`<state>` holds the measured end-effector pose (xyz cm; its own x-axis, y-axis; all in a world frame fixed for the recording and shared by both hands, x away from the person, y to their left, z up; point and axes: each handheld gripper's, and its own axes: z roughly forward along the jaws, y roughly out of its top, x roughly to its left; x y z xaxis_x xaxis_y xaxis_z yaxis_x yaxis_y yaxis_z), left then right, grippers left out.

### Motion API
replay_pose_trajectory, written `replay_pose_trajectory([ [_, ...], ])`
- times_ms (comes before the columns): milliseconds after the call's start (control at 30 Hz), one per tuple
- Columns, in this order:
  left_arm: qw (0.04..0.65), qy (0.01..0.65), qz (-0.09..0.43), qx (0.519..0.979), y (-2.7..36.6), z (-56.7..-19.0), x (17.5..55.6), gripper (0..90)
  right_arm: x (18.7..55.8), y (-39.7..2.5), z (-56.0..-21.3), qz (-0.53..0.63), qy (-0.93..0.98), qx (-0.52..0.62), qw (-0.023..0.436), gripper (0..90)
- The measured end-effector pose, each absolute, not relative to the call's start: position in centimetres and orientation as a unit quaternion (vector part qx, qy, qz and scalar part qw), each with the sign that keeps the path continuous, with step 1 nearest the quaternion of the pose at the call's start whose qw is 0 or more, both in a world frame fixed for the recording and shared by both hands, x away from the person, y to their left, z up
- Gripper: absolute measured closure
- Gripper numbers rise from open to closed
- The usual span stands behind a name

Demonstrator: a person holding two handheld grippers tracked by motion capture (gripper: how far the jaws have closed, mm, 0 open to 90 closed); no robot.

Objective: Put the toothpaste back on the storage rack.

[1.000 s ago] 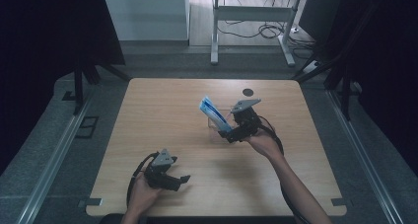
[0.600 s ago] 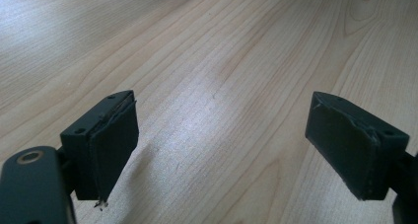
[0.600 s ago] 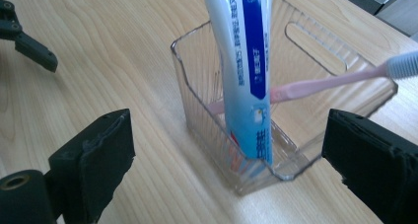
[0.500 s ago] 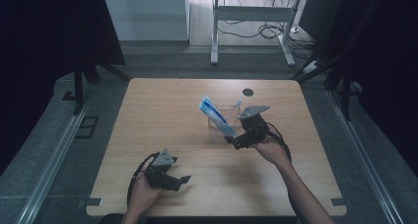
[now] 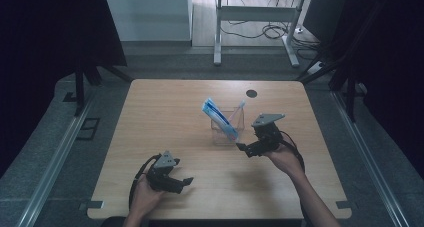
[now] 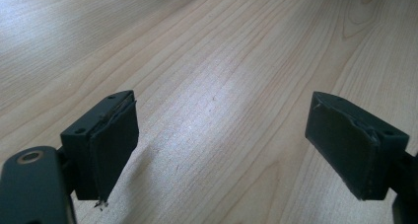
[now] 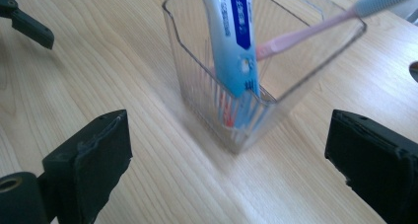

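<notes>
A clear plastic cup (image 5: 227,124) (image 7: 231,110) stands upright near the table's middle. A blue-and-white toothpaste tube (image 5: 219,118) (image 7: 235,41) leans in it, and a pink toothbrush (image 5: 239,109) (image 7: 315,29) rests against the rim. My right gripper (image 5: 241,148) (image 7: 224,169) is open just right of the cup, a short way back from it, with nothing between its jaws. My left gripper (image 5: 186,183) (image 6: 222,145) is open low over bare wood near the front left, holding nothing.
The wooden table (image 5: 165,117) has a round dark hole (image 5: 251,93) at the back right. A metal desk frame (image 5: 255,34) and cables lie on the floor beyond the table. Dark curtains hang at both sides.
My right gripper has let go of the toothpaste tube, now leaning in the cup, and drawn back toward the front right. The left gripper has stayed in place.
</notes>
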<state>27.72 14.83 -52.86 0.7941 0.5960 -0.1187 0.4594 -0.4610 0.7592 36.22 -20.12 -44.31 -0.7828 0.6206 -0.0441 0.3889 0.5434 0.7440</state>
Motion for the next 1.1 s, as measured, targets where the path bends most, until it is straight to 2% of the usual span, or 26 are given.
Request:
replay_pose_trajectory([
  [700, 0.417, 0.309, 0.084, 0.851, 14.8, -52.9, 27.7, 13.1, 33.1, -25.1, -45.1, 0.367, 0.855, 0.324, 0.172, 4.3],
  [1100, 0.416, 0.308, 0.081, 0.852, 14.9, -53.0, 27.7, 13.1, 30.9, -28.1, -47.6, 0.365, 0.843, 0.355, 0.173, 4.3],
])
